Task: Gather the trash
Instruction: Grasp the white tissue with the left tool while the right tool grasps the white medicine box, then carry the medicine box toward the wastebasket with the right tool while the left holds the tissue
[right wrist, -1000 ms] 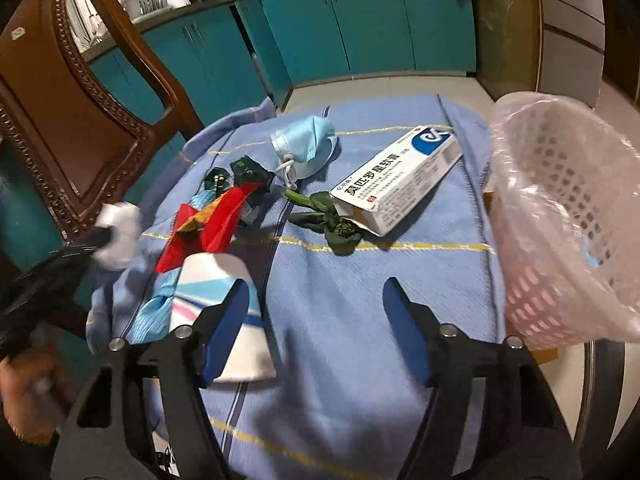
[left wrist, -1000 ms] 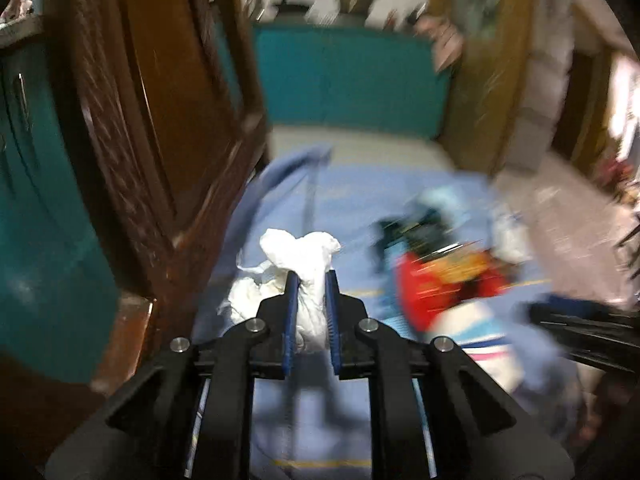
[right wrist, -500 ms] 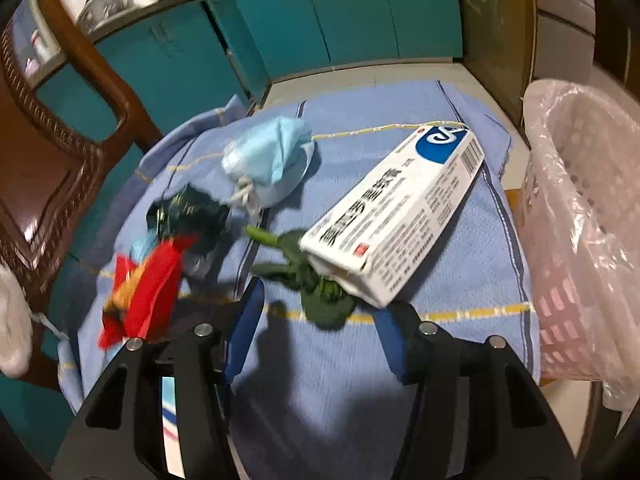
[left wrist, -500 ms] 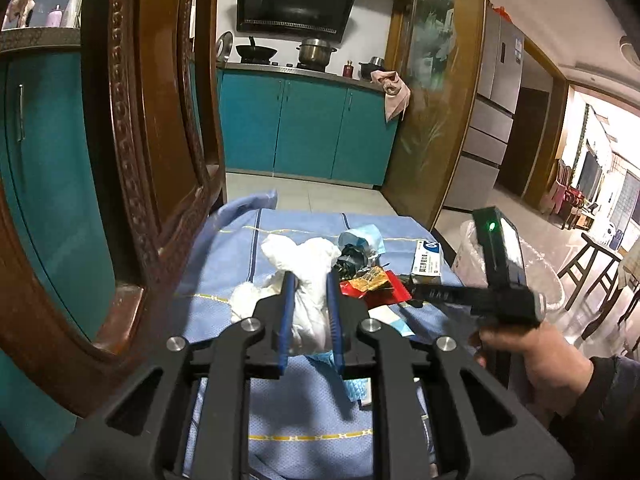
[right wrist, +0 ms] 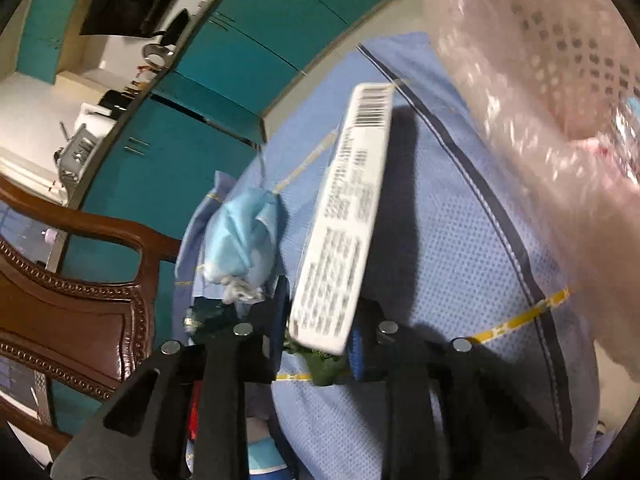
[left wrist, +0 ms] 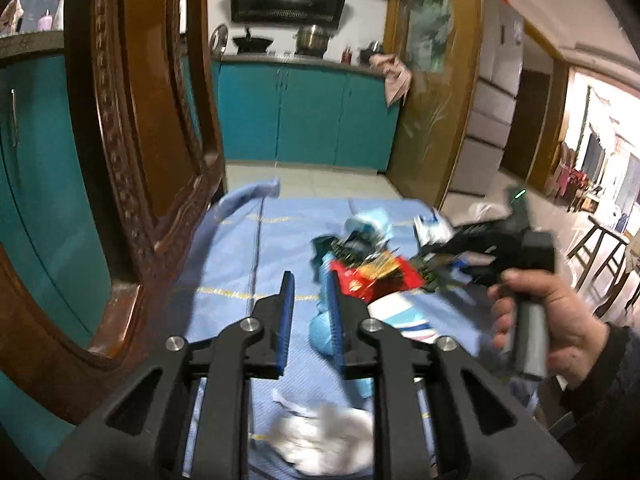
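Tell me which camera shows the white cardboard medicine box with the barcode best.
Right wrist: the white cardboard medicine box fills mid-frame, barcode and print facing the lens. Left wrist shows only a blurred white corner behind the other gripper.

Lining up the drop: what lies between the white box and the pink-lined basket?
Nothing but bare blue cloth, with the white box casting its shadow on it, before the basket; the right wrist view shows it.

Left side: a carved wooden chair [left wrist: 132,184] stands against the table [left wrist: 236,276] edge and blocks lateral passage. The blue cloth between chair and trash pile [left wrist: 368,268] is bare and passable. Right side: a lined pink basket [right wrist: 552,92] obstructs; a white box [right wrist: 344,232] lies just beside it.
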A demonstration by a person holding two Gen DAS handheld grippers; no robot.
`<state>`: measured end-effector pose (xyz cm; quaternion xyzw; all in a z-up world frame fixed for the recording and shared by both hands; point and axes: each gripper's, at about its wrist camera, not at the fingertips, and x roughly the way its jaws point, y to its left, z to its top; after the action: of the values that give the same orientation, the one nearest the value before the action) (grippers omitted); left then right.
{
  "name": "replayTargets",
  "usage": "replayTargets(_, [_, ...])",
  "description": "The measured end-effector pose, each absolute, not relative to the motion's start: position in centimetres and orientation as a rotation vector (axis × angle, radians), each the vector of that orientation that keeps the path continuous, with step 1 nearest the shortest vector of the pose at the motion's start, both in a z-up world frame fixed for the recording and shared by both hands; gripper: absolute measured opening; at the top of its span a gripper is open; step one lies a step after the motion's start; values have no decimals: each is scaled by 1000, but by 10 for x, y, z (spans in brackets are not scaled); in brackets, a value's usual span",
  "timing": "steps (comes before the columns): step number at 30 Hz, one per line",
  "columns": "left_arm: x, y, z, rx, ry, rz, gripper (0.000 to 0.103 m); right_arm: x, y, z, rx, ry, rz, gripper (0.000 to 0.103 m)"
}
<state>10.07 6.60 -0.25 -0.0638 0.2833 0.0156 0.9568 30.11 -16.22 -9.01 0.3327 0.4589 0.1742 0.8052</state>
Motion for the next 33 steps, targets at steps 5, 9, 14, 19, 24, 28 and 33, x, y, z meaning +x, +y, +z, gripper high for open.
replayTargets(5, [104, 73, -20, -104, 683, 5, 87, 278, -155, -50, 614, 865, 437, 17])
replayTargets(9, [86, 56, -22, -27, 707, -111, 87, 266, -155, -29, 511, 773, 434, 17])
replayTargets(14, [73, 19, -40, 99, 779, -195, 90, 246, -163, -14, 528, 740, 513, 17])
replayTargets(19, [92, -8, -73, 215, 915, -159, 89, 240, -171, -16, 624, 769, 625, 17])
replayTargets(24, [103, 22, -75, 77, 944, -76, 48, 244, -172, -44, 702, 911, 642, 17])
replayTargets(28, [96, 41, -60, 4, 898, -60, 21, 254, -170, -72, 717, 1049, 588, 19])
replayTargets(33, [74, 58, -23, -97, 687, -49, 20, 255, -172, -77, 698, 1068, 538, 28])
